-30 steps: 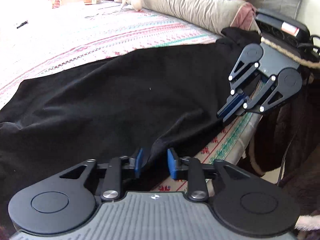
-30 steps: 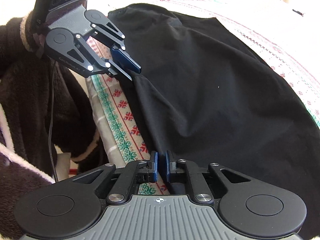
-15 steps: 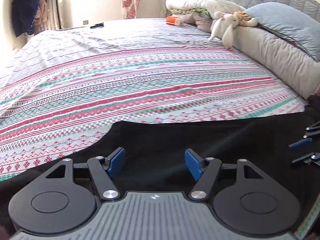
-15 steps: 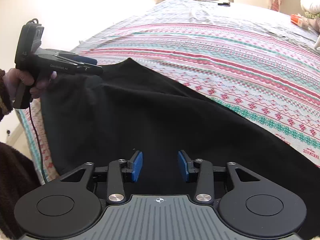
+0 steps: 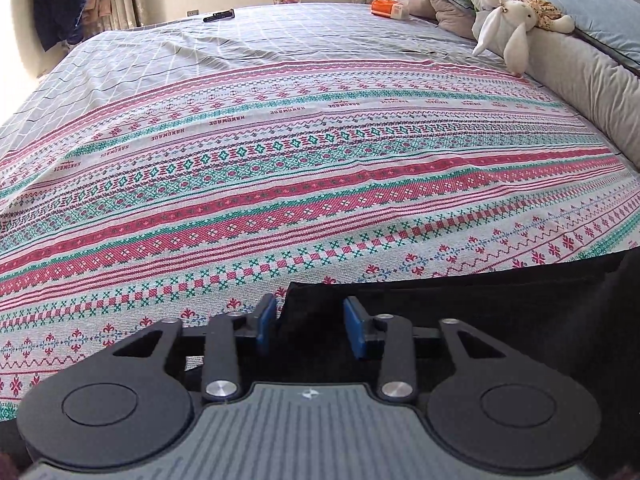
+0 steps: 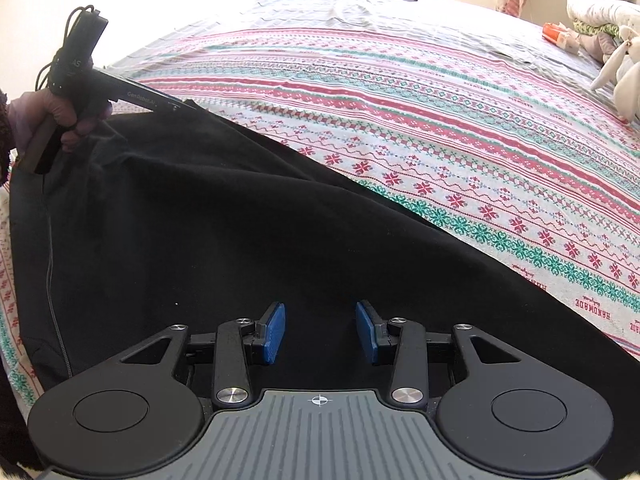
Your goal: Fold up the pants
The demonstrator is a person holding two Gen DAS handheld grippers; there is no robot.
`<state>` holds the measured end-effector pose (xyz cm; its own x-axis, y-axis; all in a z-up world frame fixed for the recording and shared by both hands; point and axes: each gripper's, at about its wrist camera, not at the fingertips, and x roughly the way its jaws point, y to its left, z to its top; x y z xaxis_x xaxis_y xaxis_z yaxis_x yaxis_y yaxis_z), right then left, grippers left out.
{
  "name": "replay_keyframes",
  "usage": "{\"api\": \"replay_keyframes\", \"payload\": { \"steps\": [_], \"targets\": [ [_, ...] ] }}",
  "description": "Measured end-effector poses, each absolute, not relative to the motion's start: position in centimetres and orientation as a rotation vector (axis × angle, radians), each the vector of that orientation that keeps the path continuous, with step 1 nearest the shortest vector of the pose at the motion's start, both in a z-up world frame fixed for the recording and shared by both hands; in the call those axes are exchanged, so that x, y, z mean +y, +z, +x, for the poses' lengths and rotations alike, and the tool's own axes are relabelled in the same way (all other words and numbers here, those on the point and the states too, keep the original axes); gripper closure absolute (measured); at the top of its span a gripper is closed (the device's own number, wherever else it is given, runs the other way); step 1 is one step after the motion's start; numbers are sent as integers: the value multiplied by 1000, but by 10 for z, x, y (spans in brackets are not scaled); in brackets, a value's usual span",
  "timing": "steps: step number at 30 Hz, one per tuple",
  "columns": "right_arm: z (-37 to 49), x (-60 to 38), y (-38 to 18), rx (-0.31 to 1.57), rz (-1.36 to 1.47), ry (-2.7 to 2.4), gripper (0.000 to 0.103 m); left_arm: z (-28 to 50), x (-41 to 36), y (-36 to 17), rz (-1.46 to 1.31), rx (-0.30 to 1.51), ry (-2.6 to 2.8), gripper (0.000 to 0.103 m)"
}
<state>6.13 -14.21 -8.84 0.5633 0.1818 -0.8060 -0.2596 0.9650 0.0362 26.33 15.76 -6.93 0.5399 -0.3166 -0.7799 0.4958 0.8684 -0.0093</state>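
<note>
So the black pants (image 6: 224,248) are lying on the bed (image 5: 304,152), down at the near edge, spread out as one wide dark slab over the striped cover. From the right wrist view they look doubled over already; there's a long straight edge running diagonally across the cover and no separate legs that I can make out, so my guess is one fold is done. Could be wrong, black fabric hides every seam.

Left gripper (image 5: 310,322) has its blue pads spread apart, sitting right at a corner of the cloth. The corner lies between the pads but nothing is pinching it. In the right view you can also see that same tool from the side, with the person's hand (image 6: 48,120) wrapped around the grip, its tip at the far upper corner of the pants.

Right gripper (image 6: 320,332) is wide open too, low over the middle of the fabric, holding nothing.

What's left, as far as I can judge: the thing is still a big flat sheet, not a tidy bundle, so it needs at least another fold or two across its length, plus some smoothing. There are soft wrinkles near the left tool's end. Neither tool has a grip, so the next fold hasn't started.
</note>
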Motion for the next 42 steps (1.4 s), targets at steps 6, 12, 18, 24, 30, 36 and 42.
{"api": "replay_keyframes", "payload": {
  "steps": [6, 12, 18, 24, 30, 36, 42],
  "targets": [
    [57, -138, -91, 927, -134, 261, 62, 233, 175, -57, 112, 663, -406, 80],
    [51, -132, -90, 914, -154, 265, 52, 234, 158, -80, 200, 697, -318, 70],
    [45, -139, -85, 931, -76, 236, 42, 200, 154, -55, 218, 677, -264, 37],
    [28, -146, -77, 924, -25, 180, 35, 130, 154, -32, 208, 691, -252, 23],
    [-10, -152, -67, 928, 1, 83, 34, 67, 144, -25, 143, 702, -376, 24],
    [-59, -167, -64, 907, 39, -95, 33, 17, 124, -46, 134, 734, -598, 51],
    [-113, -199, -71, 894, 180, -250, 32, -16, 108, -72, 201, 804, -785, 58]
  ]
}}
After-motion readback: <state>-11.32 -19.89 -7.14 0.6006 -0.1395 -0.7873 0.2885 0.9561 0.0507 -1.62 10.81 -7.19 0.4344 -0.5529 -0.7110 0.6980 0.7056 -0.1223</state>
